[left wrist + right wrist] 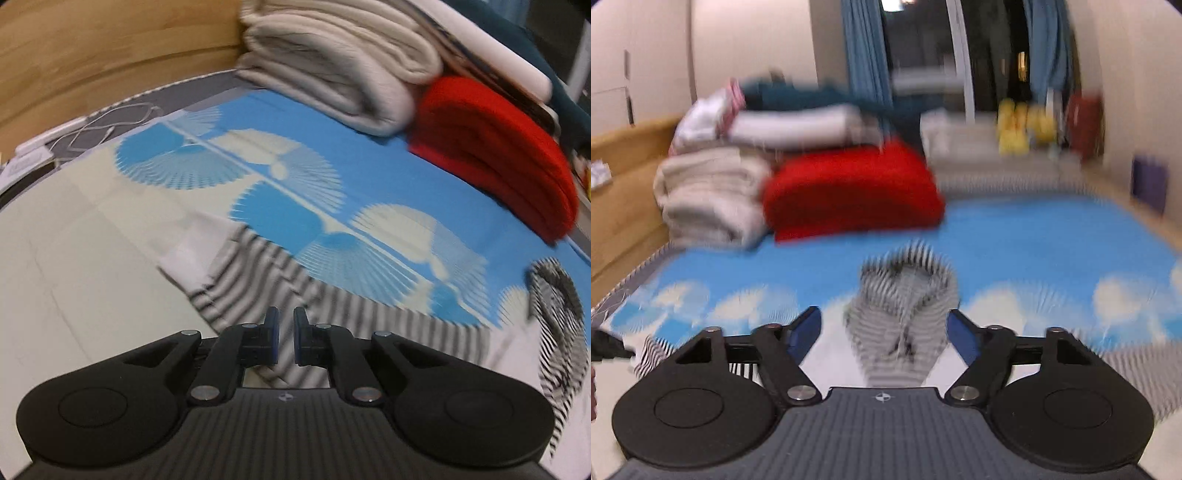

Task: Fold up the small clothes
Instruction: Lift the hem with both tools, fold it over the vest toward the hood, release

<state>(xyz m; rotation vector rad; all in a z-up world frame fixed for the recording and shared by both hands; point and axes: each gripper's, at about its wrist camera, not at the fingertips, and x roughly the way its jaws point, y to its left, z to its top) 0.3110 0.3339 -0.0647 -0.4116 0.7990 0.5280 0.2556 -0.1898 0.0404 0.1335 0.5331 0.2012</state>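
A black-and-white striped small garment (280,295) lies on a blue and cream patterned bed sheet (332,158). My left gripper (285,334) hovers just above it with its blue pads a narrow gap apart and nothing clearly between them. A bunched striped part (557,314) lies at the right. In the right wrist view this striped bunch (905,317) lies between the wide-open fingers of my right gripper (882,332), which holds nothing. Both views are blurred.
A folded beige blanket (332,74) and a red folded blanket (498,155) sit stacked at the far side of the bed, with more folded laundry on top (798,125). A wooden headboard (92,55) and a white cable (110,125) lie at the left.
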